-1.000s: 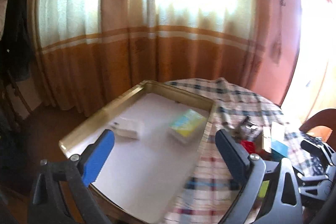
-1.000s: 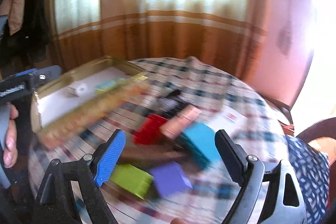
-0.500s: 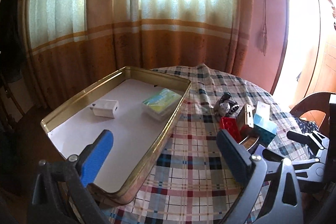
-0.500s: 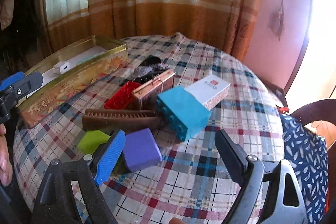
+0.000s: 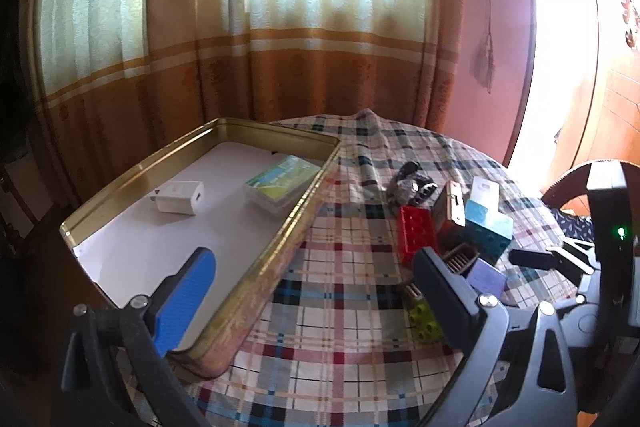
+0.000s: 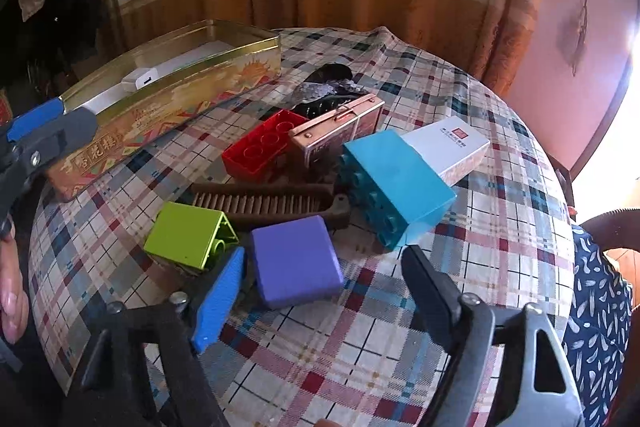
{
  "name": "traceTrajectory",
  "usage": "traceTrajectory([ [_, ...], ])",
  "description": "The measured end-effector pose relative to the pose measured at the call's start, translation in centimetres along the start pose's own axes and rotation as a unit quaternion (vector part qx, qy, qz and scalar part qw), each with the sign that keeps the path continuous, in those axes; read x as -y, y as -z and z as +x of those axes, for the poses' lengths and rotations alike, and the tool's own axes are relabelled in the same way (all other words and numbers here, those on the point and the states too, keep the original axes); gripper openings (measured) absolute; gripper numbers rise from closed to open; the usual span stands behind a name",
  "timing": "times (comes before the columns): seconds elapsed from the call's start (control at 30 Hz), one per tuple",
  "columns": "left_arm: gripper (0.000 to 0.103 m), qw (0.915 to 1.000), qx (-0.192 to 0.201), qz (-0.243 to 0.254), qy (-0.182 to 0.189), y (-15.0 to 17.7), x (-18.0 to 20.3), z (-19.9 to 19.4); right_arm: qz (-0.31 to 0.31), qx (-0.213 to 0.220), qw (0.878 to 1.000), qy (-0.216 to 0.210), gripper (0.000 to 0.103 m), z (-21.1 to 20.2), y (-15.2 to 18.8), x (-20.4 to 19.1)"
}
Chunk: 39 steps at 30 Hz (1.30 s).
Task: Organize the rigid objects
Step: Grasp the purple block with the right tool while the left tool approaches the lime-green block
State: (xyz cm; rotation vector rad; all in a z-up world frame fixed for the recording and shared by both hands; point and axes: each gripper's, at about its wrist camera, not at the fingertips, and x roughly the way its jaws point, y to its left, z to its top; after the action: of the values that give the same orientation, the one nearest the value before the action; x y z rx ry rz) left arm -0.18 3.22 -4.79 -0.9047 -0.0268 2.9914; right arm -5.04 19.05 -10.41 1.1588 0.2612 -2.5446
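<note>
A gold tin tray [image 5: 288,227] [image 6: 168,99] lies at the table's left and holds a white charger [image 5: 180,197] and a card pack [image 5: 282,179]. A pile lies to its right: purple box [image 6: 296,261], green block [image 6: 188,235], brown comb [image 6: 264,205], red brick [image 6: 260,145], blue brick [image 6: 394,183], copper case [image 6: 336,127], white box [image 6: 448,147]. My right gripper [image 6: 324,291] is open, low, its jaws either side of the purple box, apart from it. My left gripper [image 5: 316,279] is open and empty over the tray's right rim.
A round table with a plaid cloth [image 6: 500,227] carries everything. A dark bundle [image 6: 328,87] lies behind the pile. Orange curtains [image 5: 320,67] hang behind. A chair with a patterned cushion [image 6: 600,307] stands at the right. The right gripper also shows in the left wrist view [image 5: 560,259].
The right gripper has dropped and moved in toward the purple box. The left gripper has swung right, from over the tray to over its right rim.
</note>
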Motion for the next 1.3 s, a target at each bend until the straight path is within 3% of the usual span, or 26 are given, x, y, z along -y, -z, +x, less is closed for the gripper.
traceTrajectory([
  [0.2,0.100,0.9997,-0.011,0.011,0.018,0.5,0.9,0.2,-0.030,0.002,0.999,-0.010,0.042,0.1,0.3,-1.1],
  [0.63,0.100,0.9979,-0.035,0.024,0.049,1.2,2.5,0.8,0.049,0.088,0.995,0.027,0.042,-2.5,0.7,1.1],
  [0.97,0.100,0.9929,-0.083,0.054,0.066,1.3,4.9,2.9,0.099,0.094,0.990,0.037,0.042,-2.6,0.9,2.7],
  [1.3,0.100,0.9880,-0.107,0.081,0.076,1.4,6.4,4.0,0.102,0.096,0.989,0.038,0.042,-2.8,1.0,2.8],
])
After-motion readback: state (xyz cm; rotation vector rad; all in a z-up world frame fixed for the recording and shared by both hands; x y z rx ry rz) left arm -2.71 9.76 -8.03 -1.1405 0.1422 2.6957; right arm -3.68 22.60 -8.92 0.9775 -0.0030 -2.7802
